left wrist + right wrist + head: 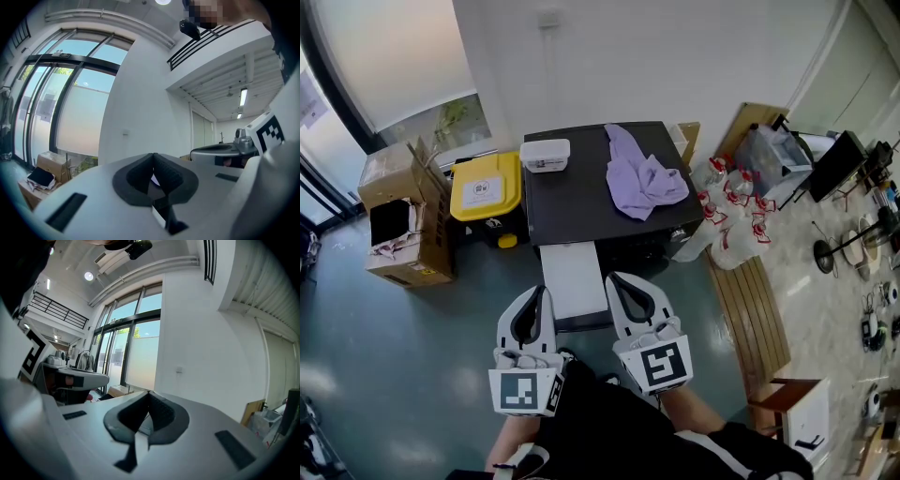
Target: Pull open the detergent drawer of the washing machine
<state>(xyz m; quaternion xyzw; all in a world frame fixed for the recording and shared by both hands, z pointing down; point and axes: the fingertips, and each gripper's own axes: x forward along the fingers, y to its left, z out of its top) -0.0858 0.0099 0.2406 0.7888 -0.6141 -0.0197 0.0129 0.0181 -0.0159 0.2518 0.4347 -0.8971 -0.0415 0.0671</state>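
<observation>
Jaws closed, apparently empty: left tongs, right tongs.

Bare floor left; yellow bin, bottles flank washing machine

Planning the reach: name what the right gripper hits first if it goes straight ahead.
Probably the front of the washing machine, which the right gripper faces in the head view. Height is unclear: its own view shows mostly white wall ahead, so it might pass above.

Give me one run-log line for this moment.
left gripper shut, empty | right gripper shut, empty | detergent drawer out, between them
</observation>
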